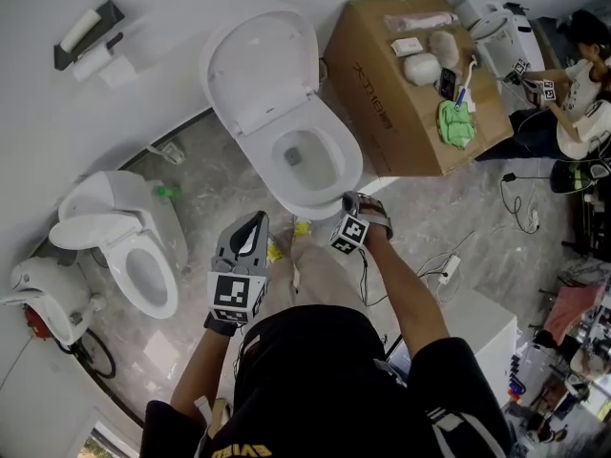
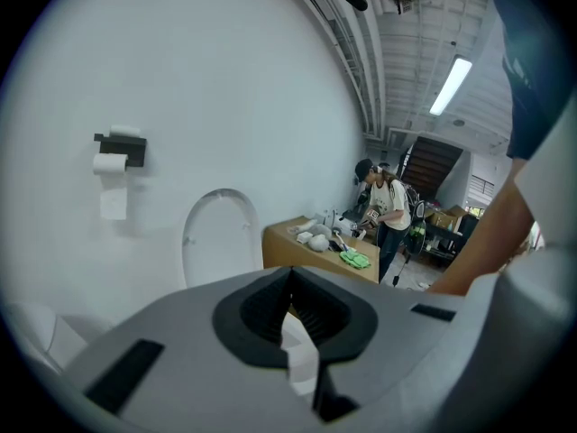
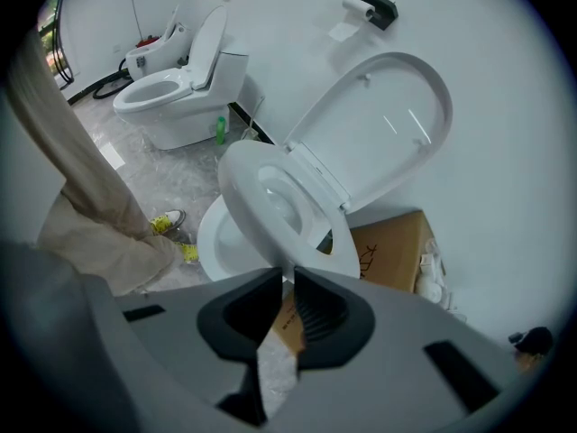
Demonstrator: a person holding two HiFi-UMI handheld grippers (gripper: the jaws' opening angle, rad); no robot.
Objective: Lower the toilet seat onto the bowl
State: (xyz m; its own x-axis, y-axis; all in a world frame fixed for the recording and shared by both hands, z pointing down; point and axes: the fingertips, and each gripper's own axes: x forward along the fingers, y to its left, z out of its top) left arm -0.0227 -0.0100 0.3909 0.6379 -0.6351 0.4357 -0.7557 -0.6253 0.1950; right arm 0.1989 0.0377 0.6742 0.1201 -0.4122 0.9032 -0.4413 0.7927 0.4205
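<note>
While the lid [image 3: 383, 120] leans back against the wall, the toilet seat [image 3: 236, 183] hangs tilted at centre frame in the right gripper view. It sits partway above the bowl [image 3: 212, 240], its front rim pinched by the right gripper [image 3: 285, 276]. Lower left in the head view, the left gripper [image 1: 250, 225] is clenched on nothing.

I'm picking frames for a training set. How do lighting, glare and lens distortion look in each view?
Head view: even, soft light, no hard shadows. Left gripper view: fisheye with dark corners; the ceiling light strip blows out; the left tool looks soft up close. Right gripper view: same dark rim, faint glare streaks on the toilet lid.
</note>
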